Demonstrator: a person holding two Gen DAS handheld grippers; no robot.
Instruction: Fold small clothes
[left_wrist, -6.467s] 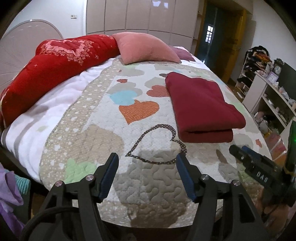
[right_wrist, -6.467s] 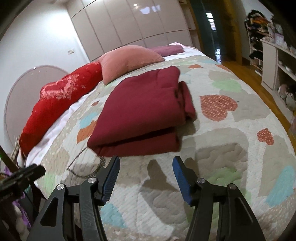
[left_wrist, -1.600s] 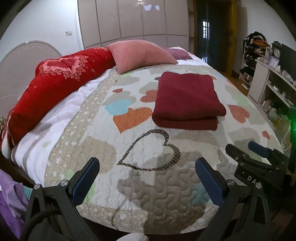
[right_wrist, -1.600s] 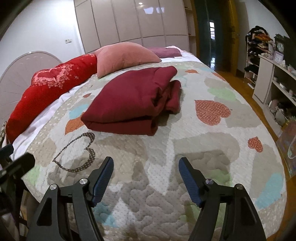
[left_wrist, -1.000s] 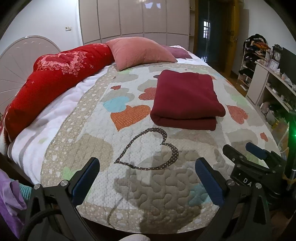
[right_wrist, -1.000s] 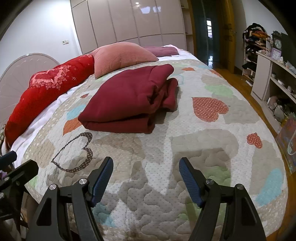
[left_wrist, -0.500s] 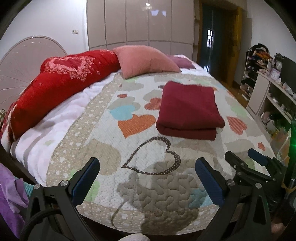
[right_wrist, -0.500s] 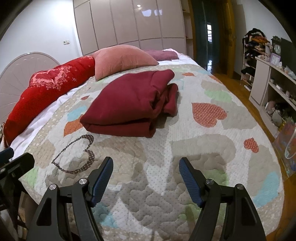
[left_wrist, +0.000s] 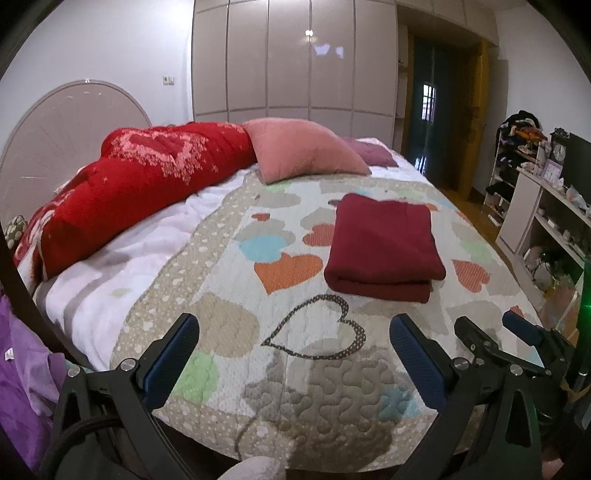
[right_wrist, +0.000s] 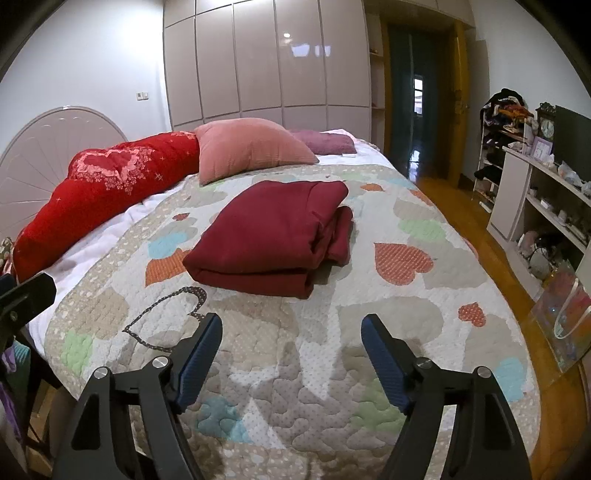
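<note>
Left wrist view: folded maroon garment (left_wrist: 384, 247) lies on the heart-print quilt (left_wrist: 229, 280), well ahead of the left gripper (left_wrist: 293, 345), whose jaws stand wide apart, holding nothing, above the quilt's near edge. Right wrist view: same garment (right_wrist: 269, 236) flat on the quilt; right gripper (right_wrist: 291, 341) level, jaws spread wide, empty. Shelving unit (right_wrist: 546, 206) holds small items, too small to identify.

My left gripper (left_wrist: 293, 352) and right gripper (right_wrist: 291, 354) are matte black frames with blue ribbed pads (left_wrist: 171, 358), silver screws and a black cable (left_wrist: 74, 430).
</note>
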